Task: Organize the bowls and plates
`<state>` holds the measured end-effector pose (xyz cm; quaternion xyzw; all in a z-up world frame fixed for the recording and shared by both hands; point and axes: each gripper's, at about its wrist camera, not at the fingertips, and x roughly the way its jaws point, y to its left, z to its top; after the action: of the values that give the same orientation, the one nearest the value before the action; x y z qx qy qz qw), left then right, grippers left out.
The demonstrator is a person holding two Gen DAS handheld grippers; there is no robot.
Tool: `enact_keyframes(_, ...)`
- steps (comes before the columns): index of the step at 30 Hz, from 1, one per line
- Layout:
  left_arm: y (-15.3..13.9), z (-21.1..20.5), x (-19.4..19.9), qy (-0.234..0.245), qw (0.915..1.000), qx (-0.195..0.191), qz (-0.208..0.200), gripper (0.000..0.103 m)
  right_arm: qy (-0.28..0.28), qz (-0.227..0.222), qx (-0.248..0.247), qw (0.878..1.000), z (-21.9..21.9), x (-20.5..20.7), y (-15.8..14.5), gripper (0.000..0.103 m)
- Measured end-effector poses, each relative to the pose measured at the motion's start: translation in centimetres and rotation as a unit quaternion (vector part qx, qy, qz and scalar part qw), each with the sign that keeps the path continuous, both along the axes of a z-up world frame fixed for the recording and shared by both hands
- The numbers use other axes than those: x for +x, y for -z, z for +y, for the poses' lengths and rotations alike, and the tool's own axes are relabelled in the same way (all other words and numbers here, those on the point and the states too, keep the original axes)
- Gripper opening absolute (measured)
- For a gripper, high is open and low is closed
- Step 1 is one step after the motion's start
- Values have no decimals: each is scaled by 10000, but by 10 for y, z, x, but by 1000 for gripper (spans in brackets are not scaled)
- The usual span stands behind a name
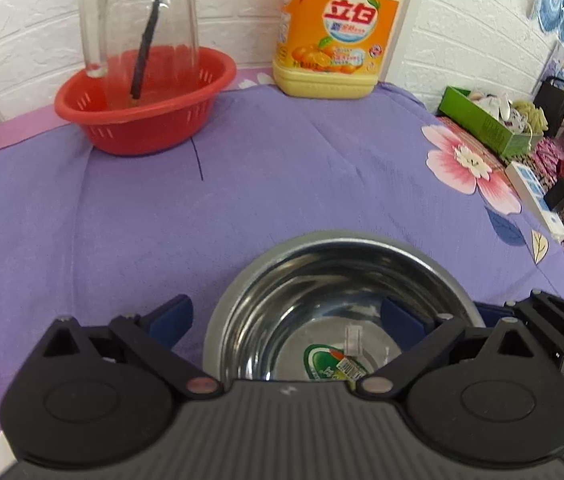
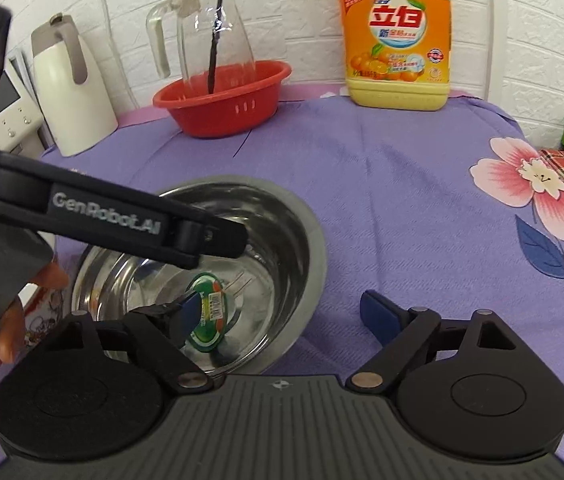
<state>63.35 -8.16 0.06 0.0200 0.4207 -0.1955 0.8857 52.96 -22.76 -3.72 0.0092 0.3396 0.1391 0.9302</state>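
The left gripper (image 1: 288, 320) is straddling the near-left rim of the steel bowl (image 1: 322, 280), jaws standing wide, one blue pad (image 1: 172, 316) outside the wall and the other inside, neither visibly pressing. The right gripper (image 2: 286, 316) is also gaping wide, its left finger reaching over the bowl's near rim and its right finger hovering above the purple flowered cloth (image 2: 402, 200). The bowl is sitting upright on that cloth, a green sticker (image 2: 206, 316) inside it. Farther back, a red colander (image 2: 222, 100) is holding a glass jug (image 2: 214, 28), beside a yellow detergent bottle (image 2: 396, 40) and a white kettle (image 2: 70, 88).
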Motion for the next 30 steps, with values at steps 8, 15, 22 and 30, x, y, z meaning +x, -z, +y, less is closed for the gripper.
enact_keyframes(8, 2, -5, -3, 39, 9999, 153, 0, 58, -372, 27, -24, 9993, 10, -5, -4, 101)
enact_keyframes(15, -23, 0, -24, -52, 9999, -32, -91, 58, -379, -46, 114, 9992, 13, -19, -19, 101)
enact_keyframes(22, -47, -6, -95, 81, 9997, -94, -229, 60, -385, -323, -42, 9987, 9, -81, -41, 103)
enact_keyframes(30, -29, 2, -208, 209, 9997, -136, -86, 64, -429, -268, -231, 9985, 15, -188, -36, 103)
